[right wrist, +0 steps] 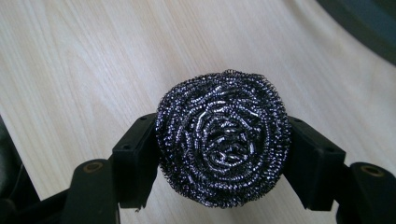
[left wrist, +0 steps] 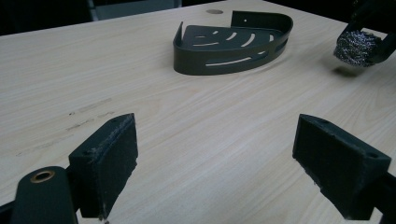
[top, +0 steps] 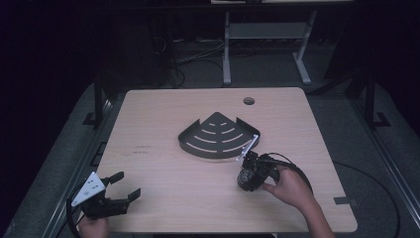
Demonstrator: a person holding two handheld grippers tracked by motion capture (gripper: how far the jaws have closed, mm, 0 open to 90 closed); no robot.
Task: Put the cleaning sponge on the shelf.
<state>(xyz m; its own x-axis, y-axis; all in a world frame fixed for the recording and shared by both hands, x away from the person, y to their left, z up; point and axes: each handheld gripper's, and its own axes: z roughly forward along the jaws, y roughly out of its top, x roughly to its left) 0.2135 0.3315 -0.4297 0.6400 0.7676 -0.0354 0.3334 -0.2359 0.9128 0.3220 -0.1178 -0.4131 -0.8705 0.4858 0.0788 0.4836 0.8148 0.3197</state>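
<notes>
Near the bench's near left corner, the left gripper is hovering with its jaws spread wide, holding nothing. A dark fan-shaped slotted tray is sitting around the bench's middle. Just beside its right end, the right gripper is clamping a steel wool scourer above the bench.
</notes>
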